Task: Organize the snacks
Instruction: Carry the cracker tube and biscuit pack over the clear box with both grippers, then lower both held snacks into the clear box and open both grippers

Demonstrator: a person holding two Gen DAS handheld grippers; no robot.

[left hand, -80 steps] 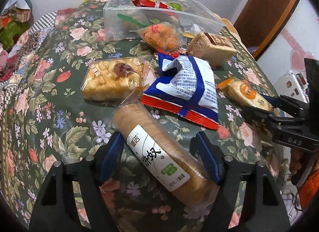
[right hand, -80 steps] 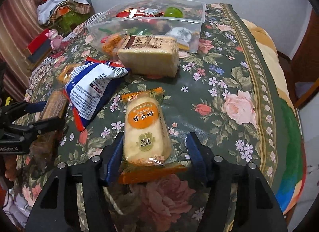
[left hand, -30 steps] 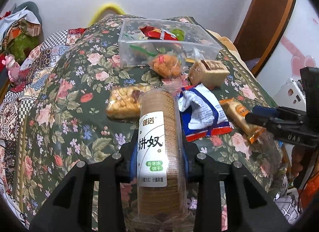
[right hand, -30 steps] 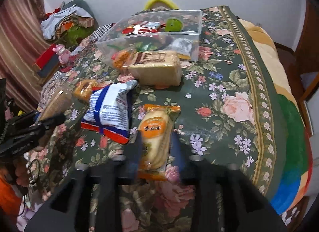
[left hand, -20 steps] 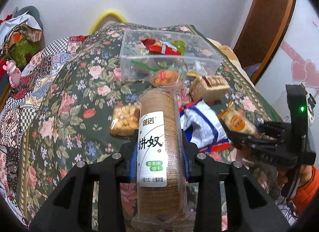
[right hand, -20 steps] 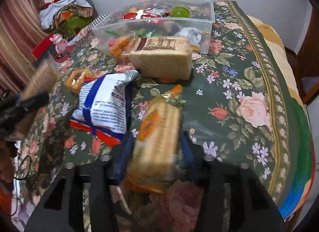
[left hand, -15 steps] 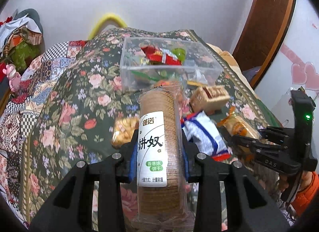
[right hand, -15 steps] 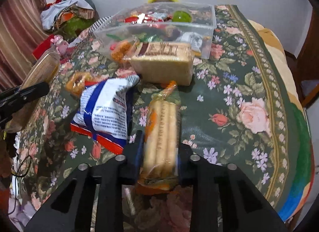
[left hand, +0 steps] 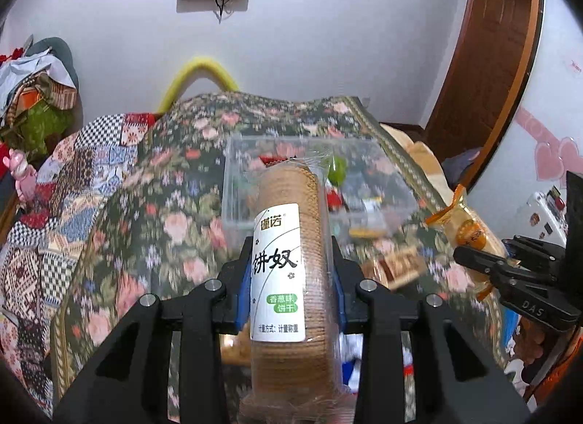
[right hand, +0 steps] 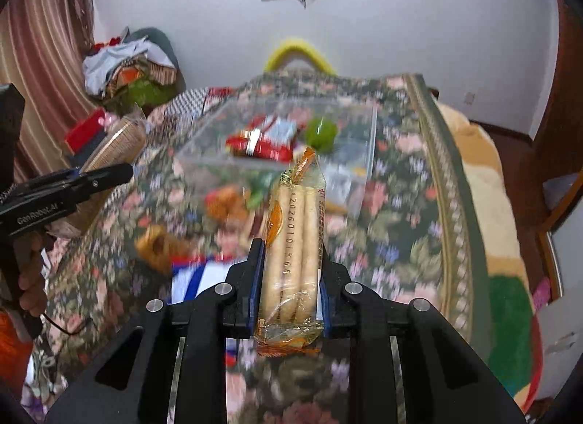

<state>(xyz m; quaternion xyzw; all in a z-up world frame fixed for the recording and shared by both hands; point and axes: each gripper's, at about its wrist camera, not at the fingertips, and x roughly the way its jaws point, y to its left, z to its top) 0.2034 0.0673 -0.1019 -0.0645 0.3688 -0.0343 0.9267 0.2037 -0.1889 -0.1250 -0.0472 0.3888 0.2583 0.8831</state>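
Floral bedspread (left hand: 153, 212): two claws, one packet each.

Two hand-held grippers (left hand: 290, 278), one bin (left hand: 233, 183).

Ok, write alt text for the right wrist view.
The right tool grips a clear pack of rice crackers edge-up above a floral tablecloth. Ahead sits a clear plastic bin of snacks; at left, the left tool holds a biscuit roll.

The bed (right hand: 419, 205) (under a dark floral cover) carries a clear plastic bin (right hand: 368, 154), a blue-and-white snack bag (right hand: 204, 278) and small blurred packets (right hand: 156, 245).
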